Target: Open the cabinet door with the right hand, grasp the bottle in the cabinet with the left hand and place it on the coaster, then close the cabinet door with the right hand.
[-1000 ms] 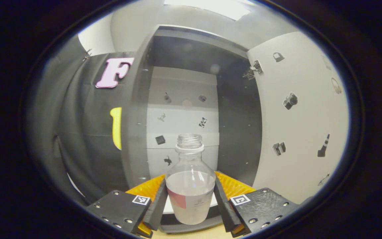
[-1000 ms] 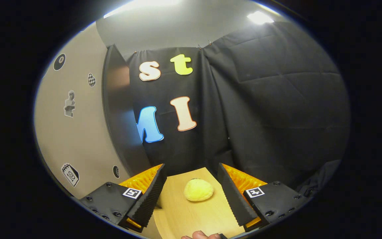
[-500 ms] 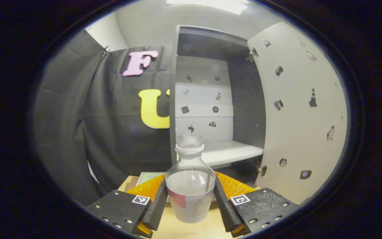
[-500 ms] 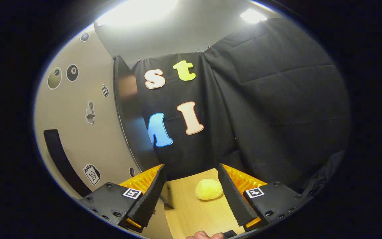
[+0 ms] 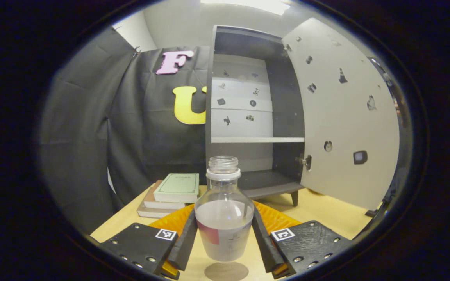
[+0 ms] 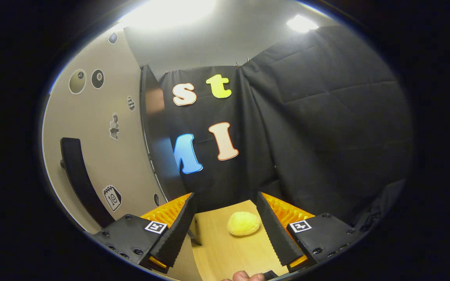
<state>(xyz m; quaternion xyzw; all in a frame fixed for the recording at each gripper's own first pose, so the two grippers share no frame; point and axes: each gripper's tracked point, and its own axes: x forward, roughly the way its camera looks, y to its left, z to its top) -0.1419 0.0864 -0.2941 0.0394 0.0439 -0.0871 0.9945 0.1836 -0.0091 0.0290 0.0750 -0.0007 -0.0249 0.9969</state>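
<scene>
left claw [image 5: 224,238] clamps bottle [image 5: 224,218] | coaster [image 5: 226,271] below | cabinet door [image 5: 346,117] open

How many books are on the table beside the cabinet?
3, in one stack left of the cabinet: a green-covered one on top, two beneath it. Any farther back would be hidden.

Your left gripper [image 5: 225,234] is hanging over bare surface [image 5: 326,214]; coaster [image 5: 226,271] is lying unobstructed below. Book stack [image 5: 170,195] is blocking your left, open cabinet door [image 5: 346,117] your right. Ahead of your right gripper [image 6: 225,226], yellow lump [image 6: 243,223] is sitting between jaws.
</scene>
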